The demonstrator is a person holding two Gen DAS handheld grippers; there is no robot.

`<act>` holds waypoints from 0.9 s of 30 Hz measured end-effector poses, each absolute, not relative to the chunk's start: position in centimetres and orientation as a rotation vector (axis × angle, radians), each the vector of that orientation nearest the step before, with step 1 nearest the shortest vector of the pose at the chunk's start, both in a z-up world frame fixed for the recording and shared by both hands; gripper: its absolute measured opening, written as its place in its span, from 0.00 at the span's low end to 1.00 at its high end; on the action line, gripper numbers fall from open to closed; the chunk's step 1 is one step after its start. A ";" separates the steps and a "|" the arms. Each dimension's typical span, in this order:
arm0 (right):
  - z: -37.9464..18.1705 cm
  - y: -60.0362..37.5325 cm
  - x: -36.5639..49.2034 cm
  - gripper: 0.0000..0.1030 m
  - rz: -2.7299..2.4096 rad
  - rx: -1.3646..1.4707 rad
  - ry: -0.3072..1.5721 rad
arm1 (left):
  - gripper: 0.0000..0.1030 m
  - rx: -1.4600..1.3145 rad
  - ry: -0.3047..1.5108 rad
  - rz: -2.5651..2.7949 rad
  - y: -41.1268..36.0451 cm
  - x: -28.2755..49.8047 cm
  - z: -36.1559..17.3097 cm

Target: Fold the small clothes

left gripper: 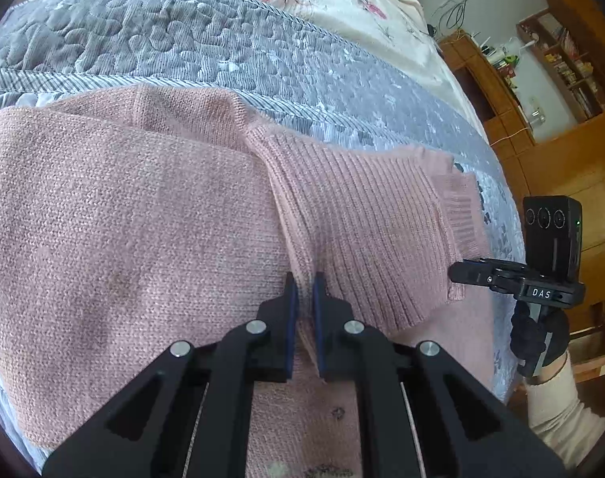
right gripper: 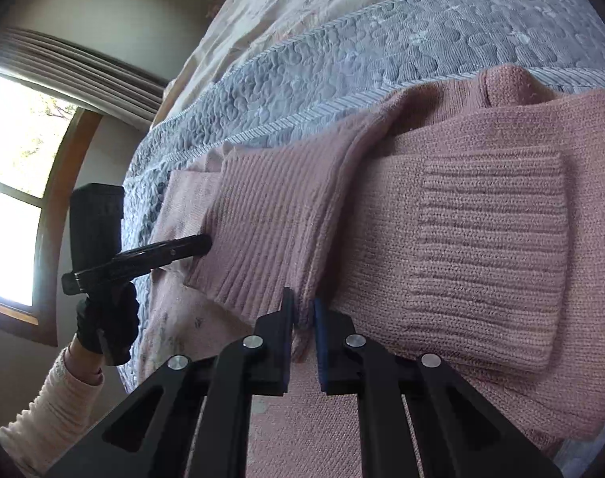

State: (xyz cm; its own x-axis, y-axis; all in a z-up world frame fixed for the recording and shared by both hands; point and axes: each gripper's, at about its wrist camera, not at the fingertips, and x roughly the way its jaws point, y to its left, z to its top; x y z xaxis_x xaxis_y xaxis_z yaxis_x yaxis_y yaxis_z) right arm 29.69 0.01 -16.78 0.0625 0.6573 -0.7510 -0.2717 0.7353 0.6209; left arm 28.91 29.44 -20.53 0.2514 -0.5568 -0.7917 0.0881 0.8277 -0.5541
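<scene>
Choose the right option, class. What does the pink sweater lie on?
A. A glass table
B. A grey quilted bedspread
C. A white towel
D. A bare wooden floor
B: the pink sweater is spread over a grey quilted bedspread, which shows along its far edge in both wrist views.

The sweater (left gripper: 123, 215) is pink knitted wool-like cloth, fuzzy and matt, ribbed along its hem (right gripper: 490, 247). The bedspread (left gripper: 222, 47) is grey quilted cloth with a pebbled, slightly shiny texture. The left claw (left gripper: 304, 290) is matt black plastic with smooth metal rivets. The shelves (left gripper: 501, 91) are glossy wood.
</scene>
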 end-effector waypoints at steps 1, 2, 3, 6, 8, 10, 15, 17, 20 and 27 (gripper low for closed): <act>-17.1 0.0 29.6 0.09 0.720 0.357 1.336 | 0.06 -0.433 1.246 -0.457 29.4 28.9 -20.6; -17.3 0.0 29.6 0.09 0.717 0.356 1.335 | 0.06 -0.430 1.244 -0.454 29.4 28.9 -20.7; -17.5 0.0 29.5 0.09 0.712 0.350 1.332 | 0.07 -0.424 1.242 -0.452 29.5 28.8 -20.8; -17.9 0.0 29.4 0.09 0.705 0.339 1.322 | 0.10 -0.389 1.230 -0.436 29.1 28.7 -20.6; -17.7 -0.6 29.2 0.14 0.711 0.374 1.311 | 0.12 -0.394 1.222 -0.408 29.0 28.6 -20.3; -16.3 -1.5 28.3 0.21 0.685 0.387 1.276 | 0.23 -0.369 1.208 -0.354 28.8 27.6 -19.2; -11.5 -4.3 21.8 0.45 0.600 0.281 1.153 | 0.57 -0.243 1.123 -0.270 28.7 21.0 -14.6; -10.3 -5.5 18.2 0.46 0.573 0.241 1.140 | 0.62 -0.196 1.114 -0.230 28.7 17.5 -13.4; -9.3 -7.1 12.5 0.48 0.533 0.200 1.145 | 0.66 -0.157 1.128 -0.171 29.3 12.2 -12.2; -8.7 -10.0 1.2 0.49 0.441 0.212 1.190 | 0.67 -0.146 1.196 -0.015 32.5 0.6 -11.5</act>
